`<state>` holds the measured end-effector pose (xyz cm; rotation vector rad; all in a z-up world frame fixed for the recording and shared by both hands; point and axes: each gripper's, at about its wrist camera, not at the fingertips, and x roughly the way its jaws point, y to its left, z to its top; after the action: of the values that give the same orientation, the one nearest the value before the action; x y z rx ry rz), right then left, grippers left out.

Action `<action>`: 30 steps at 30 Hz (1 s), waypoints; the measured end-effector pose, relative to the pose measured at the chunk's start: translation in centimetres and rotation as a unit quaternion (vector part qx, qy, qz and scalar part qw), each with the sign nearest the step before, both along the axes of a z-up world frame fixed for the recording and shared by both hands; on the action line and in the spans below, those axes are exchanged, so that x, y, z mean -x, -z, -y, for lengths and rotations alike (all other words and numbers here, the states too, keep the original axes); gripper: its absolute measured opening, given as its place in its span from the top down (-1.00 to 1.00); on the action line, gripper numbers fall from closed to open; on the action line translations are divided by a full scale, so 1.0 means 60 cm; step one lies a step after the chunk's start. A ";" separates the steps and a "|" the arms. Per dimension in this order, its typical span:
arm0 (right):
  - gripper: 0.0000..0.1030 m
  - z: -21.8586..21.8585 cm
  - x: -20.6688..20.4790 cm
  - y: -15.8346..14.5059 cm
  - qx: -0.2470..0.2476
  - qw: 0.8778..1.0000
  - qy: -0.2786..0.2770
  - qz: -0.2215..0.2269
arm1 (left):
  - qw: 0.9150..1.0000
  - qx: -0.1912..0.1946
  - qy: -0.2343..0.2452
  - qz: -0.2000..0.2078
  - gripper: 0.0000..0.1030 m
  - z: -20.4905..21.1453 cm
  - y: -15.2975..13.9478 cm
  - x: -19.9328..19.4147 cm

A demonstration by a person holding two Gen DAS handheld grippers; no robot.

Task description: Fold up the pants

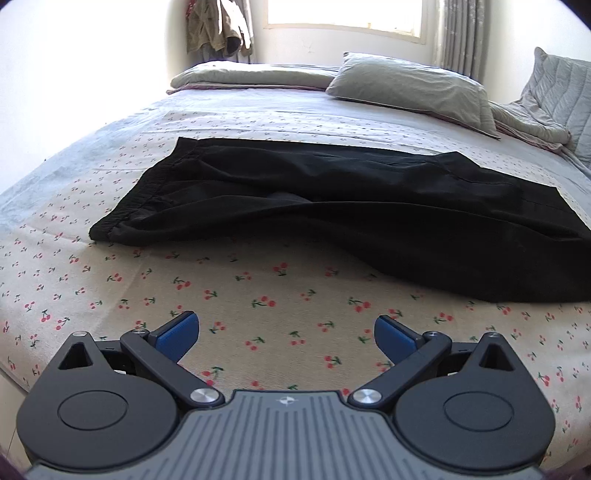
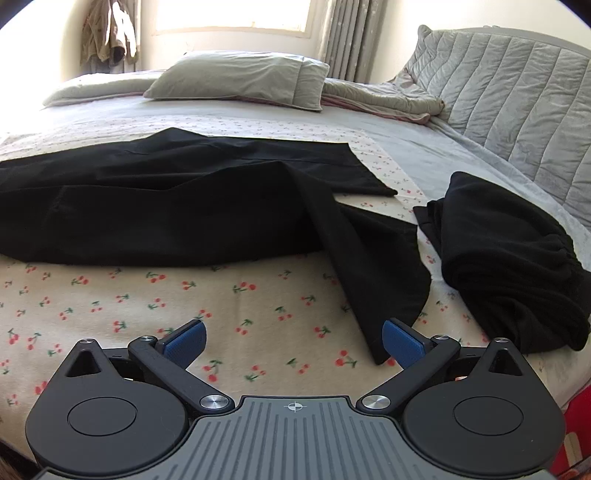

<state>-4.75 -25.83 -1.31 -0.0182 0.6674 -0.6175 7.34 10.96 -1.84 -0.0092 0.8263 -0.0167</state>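
Black pants [image 1: 332, 199] lie spread across the cherry-print bedspread [image 1: 258, 280], with the elastic waistband at the left end. In the right wrist view the pants [image 2: 166, 206] stretch to the right, where one leg end lies flat and the other leg [image 2: 380, 266] hangs toward me, rumpled. My left gripper [image 1: 287, 334] hovers open over the bedspread, short of the pants' near edge. My right gripper [image 2: 293, 341] is open too, its right fingertip beside the tip of the near leg. Neither holds anything.
A second black garment [image 2: 509, 266] lies folded in a bundle at the right. Grey pillows [image 2: 240, 77] and a crumpled quilt [image 2: 388, 98] rest at the far side, beside a padded headboard [image 2: 517, 96]. A window [image 1: 343, 14], curtains and hanging clothes [image 1: 218, 26] stand behind.
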 end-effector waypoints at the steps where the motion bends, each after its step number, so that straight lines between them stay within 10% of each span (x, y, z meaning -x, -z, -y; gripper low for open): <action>1: -0.87 0.012 -0.004 0.000 0.005 1.000 0.003 -0.007 | 1.000 0.005 -0.013 -0.002 -1.00 -0.019 0.001 -0.009; 12: -0.02 0.069 -0.058 0.007 0.047 0.997 -0.009 -0.065 | 0.968 0.190 -0.164 0.012 -0.86 -0.210 -0.002 -0.106; 17: 0.75 0.085 -0.073 0.006 0.059 0.995 -0.014 -0.082 | 0.947 0.225 -0.226 0.029 -0.24 -0.255 0.011 -0.147; 19: 0.99 0.093 -0.071 0.003 0.053 0.995 -0.014 -0.084 | 0.943 0.229 -0.240 0.029 0.53 -0.268 0.019 -0.158; 21: 1.00 0.099 -0.063 -0.004 0.053 0.995 -0.014 -0.085 | 0.945 0.215 -0.243 0.036 0.99 -0.274 0.020 -0.162; 30: 1.00 0.117 0.007 -0.031 0.061 0.993 -0.020 -0.102 | 0.962 0.142 -0.226 0.063 1.00 -0.311 -0.020 -0.125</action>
<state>-5.19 -32.83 0.53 -0.2108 0.8243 -0.6219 14.86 29.61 -0.66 -0.4634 0.6736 0.2924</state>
